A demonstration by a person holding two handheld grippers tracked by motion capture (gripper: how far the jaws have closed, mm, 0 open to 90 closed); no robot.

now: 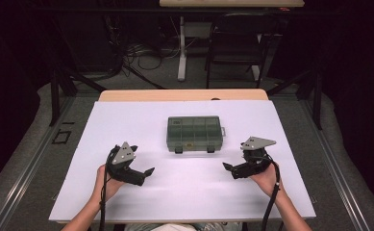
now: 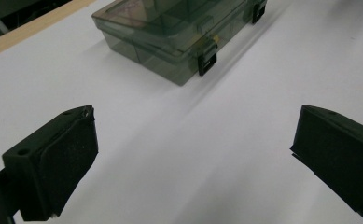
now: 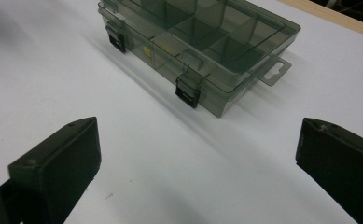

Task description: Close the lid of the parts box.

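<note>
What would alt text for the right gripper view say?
A closed, smoky see-through compartment box with two black latches sits on a white table. The right gripper points at it, jaws wide apart and holding nothing.

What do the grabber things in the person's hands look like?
Each gripper, left and right, is black, with two chunky flat-faced jaws, a grey three-cornered plate on top and a black cable trailing back along the arm. The forearms are bare, with no sleeves in view.
</note>
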